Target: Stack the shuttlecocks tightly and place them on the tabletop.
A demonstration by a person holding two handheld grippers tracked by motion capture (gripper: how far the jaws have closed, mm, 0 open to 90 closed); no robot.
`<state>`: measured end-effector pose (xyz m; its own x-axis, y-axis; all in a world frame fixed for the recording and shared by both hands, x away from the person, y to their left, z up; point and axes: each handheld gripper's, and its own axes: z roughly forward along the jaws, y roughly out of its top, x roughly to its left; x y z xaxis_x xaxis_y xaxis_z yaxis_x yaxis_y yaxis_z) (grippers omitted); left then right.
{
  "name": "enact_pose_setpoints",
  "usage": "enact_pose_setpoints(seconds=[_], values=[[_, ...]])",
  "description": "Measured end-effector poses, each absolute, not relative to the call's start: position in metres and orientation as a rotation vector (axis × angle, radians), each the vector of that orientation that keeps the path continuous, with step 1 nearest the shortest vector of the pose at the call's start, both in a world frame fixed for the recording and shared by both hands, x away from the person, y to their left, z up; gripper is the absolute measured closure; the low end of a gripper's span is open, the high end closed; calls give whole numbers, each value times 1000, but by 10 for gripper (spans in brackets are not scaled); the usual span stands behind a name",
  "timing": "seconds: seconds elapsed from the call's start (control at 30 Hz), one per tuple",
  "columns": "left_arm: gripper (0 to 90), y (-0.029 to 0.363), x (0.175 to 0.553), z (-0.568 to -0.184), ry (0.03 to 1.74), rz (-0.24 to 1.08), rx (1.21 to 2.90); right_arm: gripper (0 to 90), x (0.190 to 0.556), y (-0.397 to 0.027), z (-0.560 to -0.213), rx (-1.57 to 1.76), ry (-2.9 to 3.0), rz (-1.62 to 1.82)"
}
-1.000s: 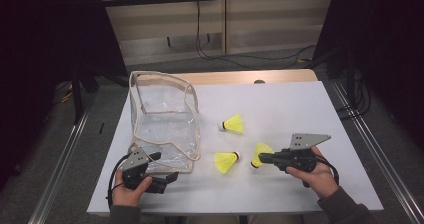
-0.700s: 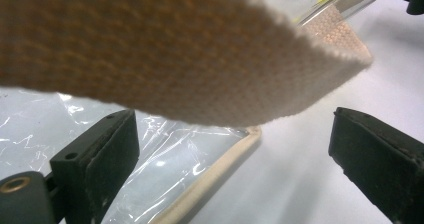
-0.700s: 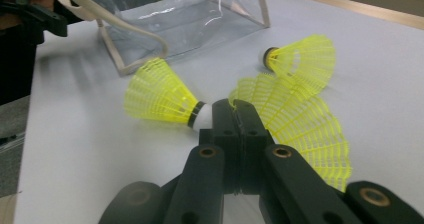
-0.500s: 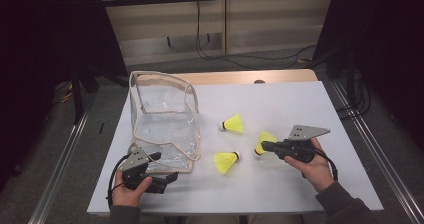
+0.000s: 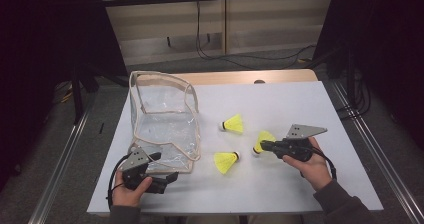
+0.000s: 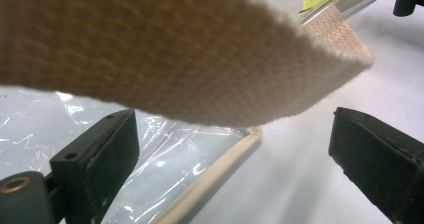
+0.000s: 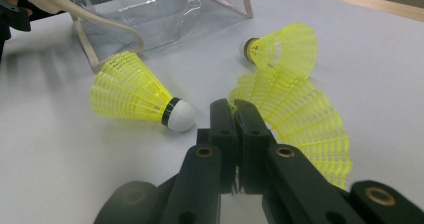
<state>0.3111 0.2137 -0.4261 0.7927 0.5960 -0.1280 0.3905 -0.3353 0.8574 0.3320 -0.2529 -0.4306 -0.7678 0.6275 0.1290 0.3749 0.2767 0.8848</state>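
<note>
Shuttlecock (image 5: 263, 139) pinched by right gripper (image 5: 262, 145).

**My gear, up close**

My two grippers are black: the left gripper (image 5: 167, 178) and right gripper (image 5: 263, 145) each carry a grey three-cornered plate and trail a black cable. Brass-coloured rivets dot the jaw links. My right sleeve (image 5: 342, 206) is dark grey.

Three yellow shuttlecocks (image 5: 227, 161) (tabletop) — one gripped

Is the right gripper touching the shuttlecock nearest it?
Touching. In the right gripper view, the right gripper is shut on the edge of the yellow shuttlecock skirt, with no gap showing.
</note>
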Motion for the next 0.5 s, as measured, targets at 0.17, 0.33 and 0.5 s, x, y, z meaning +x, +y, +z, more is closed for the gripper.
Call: enact_pose_setpoints(seconds=[0.17, 0.33, 0.5], values=[[58, 214, 311, -426, 739, 255, 1965, 800, 329, -259, -433, 942, 2311, 1454], [58, 214, 311, -426, 740, 254, 1969, 773, 326, -267, -435, 964, 2303, 1447], [58, 214, 311, -426, 739, 260, 1968, 764, 325, -270, -434, 978, 2305, 1434]])
